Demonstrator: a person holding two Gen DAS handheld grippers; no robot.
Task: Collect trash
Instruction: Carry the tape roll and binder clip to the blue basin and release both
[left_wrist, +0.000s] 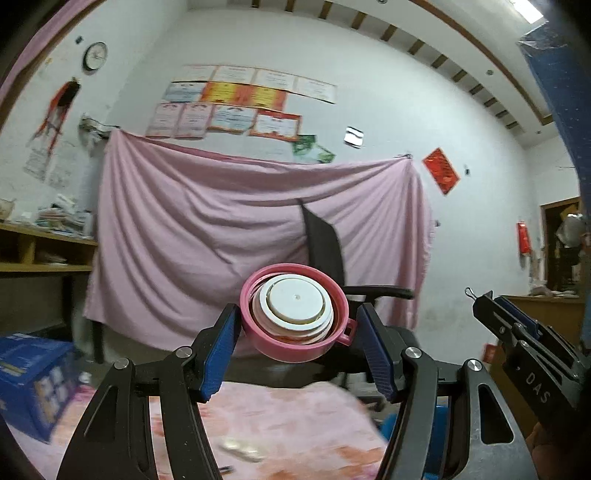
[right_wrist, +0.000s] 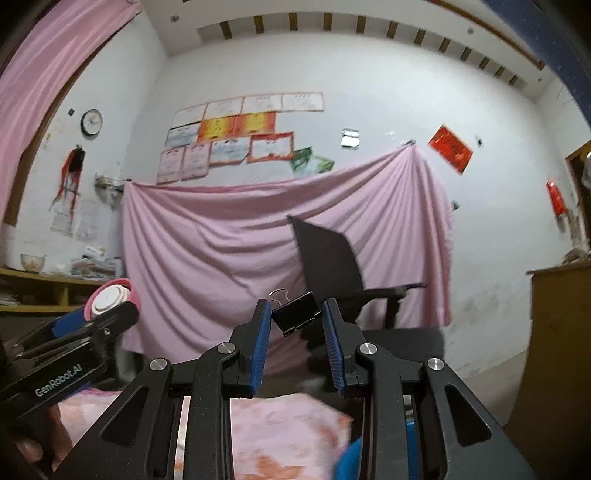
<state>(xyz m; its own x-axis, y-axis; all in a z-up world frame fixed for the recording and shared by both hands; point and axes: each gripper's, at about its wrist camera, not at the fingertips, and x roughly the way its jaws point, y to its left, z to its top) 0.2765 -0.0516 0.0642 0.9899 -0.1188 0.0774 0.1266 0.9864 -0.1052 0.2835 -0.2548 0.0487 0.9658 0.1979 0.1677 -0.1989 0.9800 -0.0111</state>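
While both grippers are raised level toward the far wall, a large pink sheet (left_wrist: 236, 221) hangs across that wall from two upper corners, with rows of certificates (left_wrist: 236, 103) pasted above it and a round clock (left_wrist: 95, 55) high to the left. A black office chair (left_wrist: 325, 243) stands in front of the sheet, its backrest tilted and one armrest reaching to the right. A wooden shelf (left_wrist: 40, 251) piled with papers runs along the left side, a blue cardboard box (left_wrist: 33, 380) sits low on the left, and a pink patterned cloth (left_wrist: 280, 424) lies blurred beneath the fingers. The left gripper (left_wrist: 295, 332) grasps a pink lid (left_wrist: 293, 308) with a white inner disc: the blue pads press against its rim on either side, the left pad at the plain edge and the right pad at the small tab, and the lid is held upright, clear of the cloth, its hollow face toward the camera. The right gripper (right_wrist: 297, 325) is clenched on a small black binder clip (right_wrist: 297, 308), which sits tilted between the blue pads near the fingertips, its wire handle pointing up and to the left. In the right wrist view the lid appears at the far left, edge-on; in the left wrist view the clip's wire loop shows at the tip of the other gripper.
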